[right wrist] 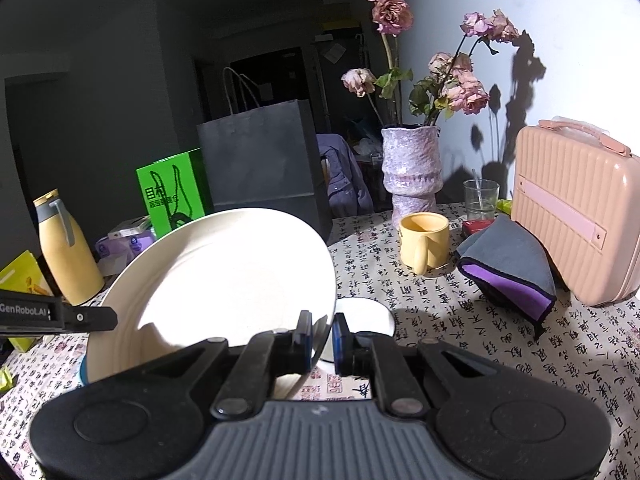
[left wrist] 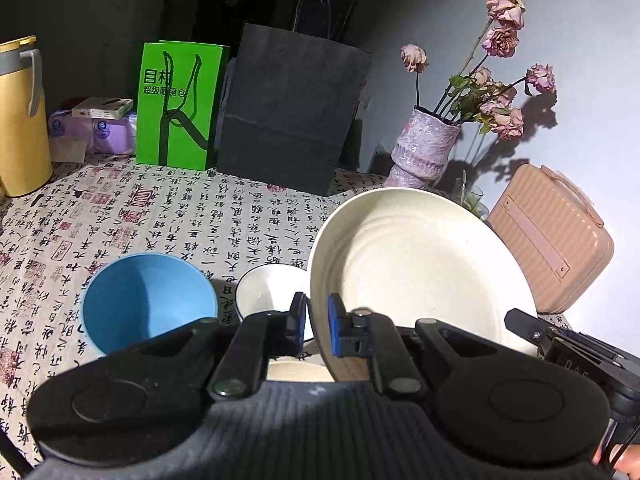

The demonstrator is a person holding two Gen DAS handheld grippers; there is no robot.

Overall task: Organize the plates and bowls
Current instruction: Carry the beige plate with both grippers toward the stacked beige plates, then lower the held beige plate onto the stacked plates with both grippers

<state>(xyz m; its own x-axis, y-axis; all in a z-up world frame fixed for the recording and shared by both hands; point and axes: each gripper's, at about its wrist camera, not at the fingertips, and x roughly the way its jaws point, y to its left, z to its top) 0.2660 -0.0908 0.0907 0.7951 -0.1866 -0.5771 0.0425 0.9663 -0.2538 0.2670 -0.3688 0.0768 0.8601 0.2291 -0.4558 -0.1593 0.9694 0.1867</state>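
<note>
A large cream plate (left wrist: 416, 264) is held tilted above the table, gripped on both sides. My left gripper (left wrist: 318, 322) is shut on its left rim. My right gripper (right wrist: 322, 336) is shut on its right rim, and the plate (right wrist: 216, 280) fills the left of that view. A blue bowl (left wrist: 148, 300) stands on the table at the left. A white bowl with a dark rim (left wrist: 272, 292) sits beside it, also seen under the plate in the right wrist view (right wrist: 364, 316). Another cream dish (left wrist: 300, 372) shows just below the plate.
A calligraphy-print cloth (left wrist: 160, 216) covers the table. At the back stand a yellow flask (left wrist: 20, 128), a green bag (left wrist: 178, 104), a black bag (left wrist: 288, 108) and a vase of dried roses (left wrist: 428, 144). A pink case (right wrist: 576, 216), yellow mug (right wrist: 424, 242), grey-purple cloth (right wrist: 512, 264) and glass (right wrist: 480, 196) are at the right.
</note>
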